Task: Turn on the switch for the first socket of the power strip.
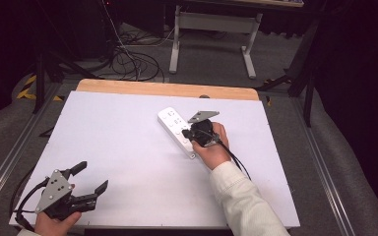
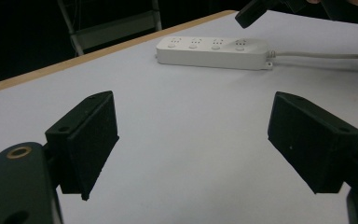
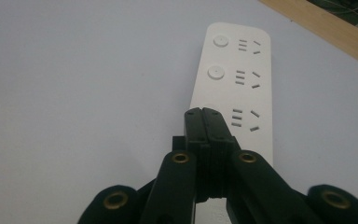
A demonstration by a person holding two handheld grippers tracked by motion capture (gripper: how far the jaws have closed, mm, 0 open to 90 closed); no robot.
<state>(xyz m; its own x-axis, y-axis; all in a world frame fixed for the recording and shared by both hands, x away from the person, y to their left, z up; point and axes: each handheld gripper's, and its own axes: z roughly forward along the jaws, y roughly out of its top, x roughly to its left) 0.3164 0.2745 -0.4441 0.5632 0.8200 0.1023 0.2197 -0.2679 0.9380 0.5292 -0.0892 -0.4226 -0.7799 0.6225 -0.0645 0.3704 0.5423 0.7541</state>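
The right gripper (image 3: 204, 112), jaws pressed together, sits tip-down over the power strip (image 3: 242, 79), which runs lengthwise straight ahead of it.

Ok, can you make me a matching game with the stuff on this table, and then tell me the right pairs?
Things:
1. left gripper
2. right gripper
3. power strip
4. table's far edge

States:
A. bare wood strip
B. jaws wide apart, nothing between them
C. jaws pressed together, tips over a round button
D. white, lying flat on the white tabletop

Pairs: 1-B, 2-C, 3-D, 4-A
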